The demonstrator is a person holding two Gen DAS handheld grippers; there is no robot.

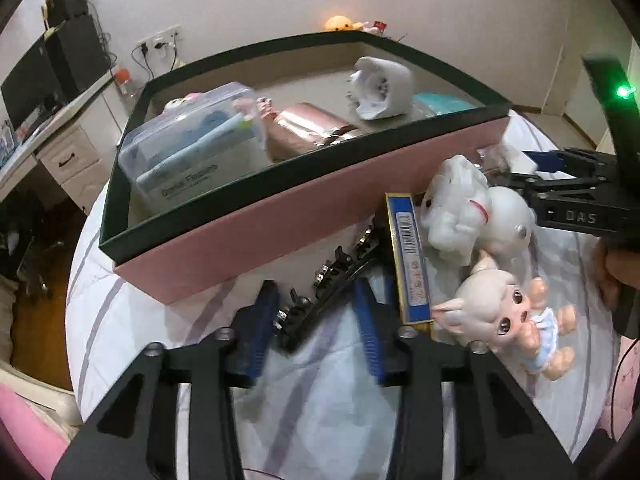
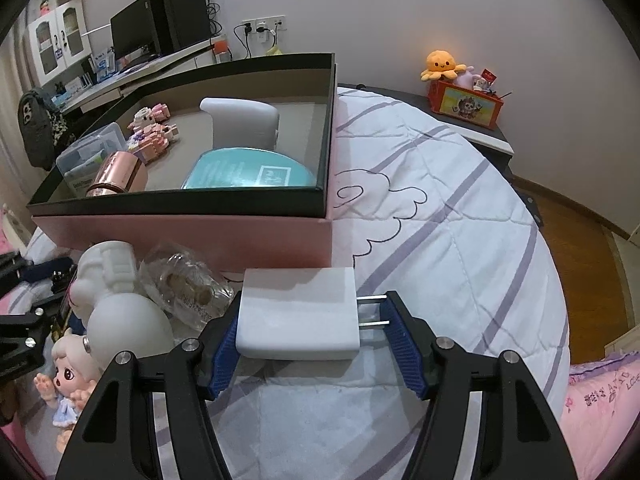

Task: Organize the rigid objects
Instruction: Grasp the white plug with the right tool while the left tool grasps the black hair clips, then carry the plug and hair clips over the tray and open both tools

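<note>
Roughly at the middle of the bed (image 2: 440,216) stands a pink box with a dark rim (image 2: 256,204), and everything is placed from it. Inside the box, from left: a clear plastic case (image 1: 192,152), a rose-gold cylinder (image 1: 308,130), a white holder (image 1: 380,88), a teal packet (image 2: 248,172).

Just in front of the box's left half, the left gripper (image 1: 316,320) hangs over a black hair clip (image 1: 332,284) on the quilt. Its fingers are set narrow, with the clip between them; whether the pads press on it cannot be told. A blue and gold flat pack (image 1: 408,256), a white figurine (image 1: 464,208) and a small doll (image 1: 512,312) crowd beside it.

In front of the box's right corner, the right gripper (image 2: 312,336) holds a white plug adapter (image 2: 296,320) crosswise, one finger on the body, the other at the metal prongs (image 2: 372,312).

Likely risks: the adapter could twist or slip, since the prongs give little bearing; the thin clip could slide off on the soft quilt; either load could catch the box's rim going in.
</note>
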